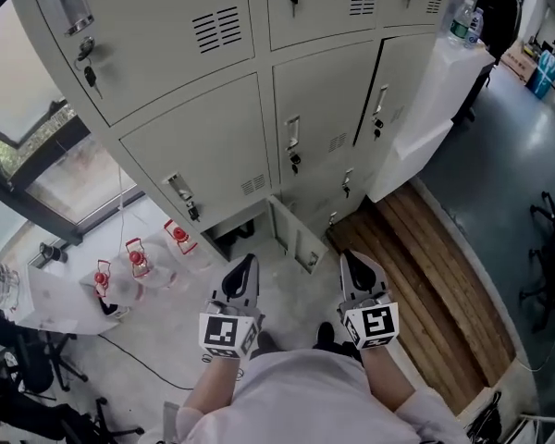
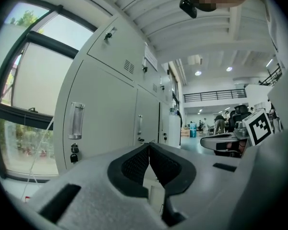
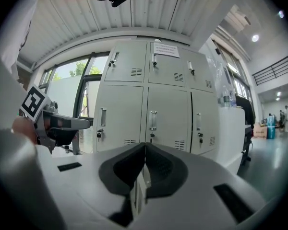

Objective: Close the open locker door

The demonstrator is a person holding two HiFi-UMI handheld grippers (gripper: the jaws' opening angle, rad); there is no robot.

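A bank of grey lockers [image 1: 213,146] stands ahead of me. In the bottom row one small locker door [image 1: 293,236] hangs open, swung out toward me, with its dark compartment [image 1: 236,232] to its left. My left gripper [image 1: 245,266] hovers just in front of that compartment, jaws together and empty. My right gripper [image 1: 353,263] is held to the right of the open door, over the edge of the wood floor, also shut with nothing in it. The left gripper view shows closed pads [image 2: 134,164] and the locker fronts [image 2: 101,123] beyond. The right gripper view faces the lockers [image 3: 153,114] squarely.
Large water jugs with red caps [image 1: 137,259] sit on the floor at the left under a window [image 1: 37,146]. A white cabinet [image 1: 430,109] with a bottle [image 1: 461,18] on top adjoins the lockers on the right. A wooden plank platform [image 1: 425,276] runs along the right.
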